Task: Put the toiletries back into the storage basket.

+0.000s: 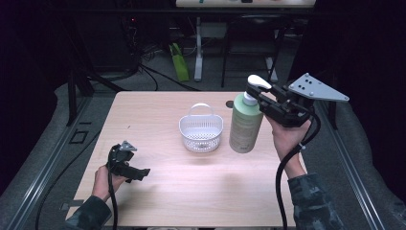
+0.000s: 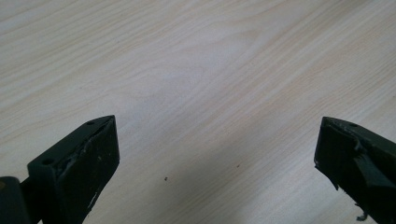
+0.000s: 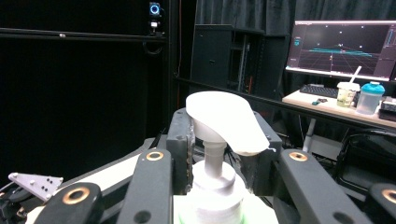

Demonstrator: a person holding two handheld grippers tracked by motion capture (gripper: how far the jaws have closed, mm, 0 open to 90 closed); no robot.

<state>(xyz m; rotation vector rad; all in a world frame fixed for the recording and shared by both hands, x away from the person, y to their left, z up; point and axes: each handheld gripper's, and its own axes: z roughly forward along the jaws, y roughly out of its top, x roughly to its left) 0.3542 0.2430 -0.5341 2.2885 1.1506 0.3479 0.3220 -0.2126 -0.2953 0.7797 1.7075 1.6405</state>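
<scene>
Your right claw (image 1: pixel 261 98) is clamped on the neck of one pump bottle (image 1: pixel 245 125), just under its white pump head. The bottle is a tall, smooth, pale green plastic cylinder with a printed label, and it hangs clear above the right side of the desk (image 1: pixel 158 191), tilted a little, beside the basket. In the right gripper view the glossy white pump head (image 3: pixel 226 122), rounded like a duck's bill, sits on a ribbed white collar between the two black jaws.

Your left claw (image 1: pixel 139 173) stands apart with nothing in it, held low over the near left part of the desk. In the left gripper view its two matte black pads (image 2: pixel 95 163), scuffed at the edges, frame bare wood.

The desk is one flat top of pale wood-grain laminate. At its middle stands one small white plastic basket (image 1: pixel 201 130), oval, with perforated walls and a thin arched handle standing upright. Both your sleeves are camouflage-patterned fabric.
</scene>
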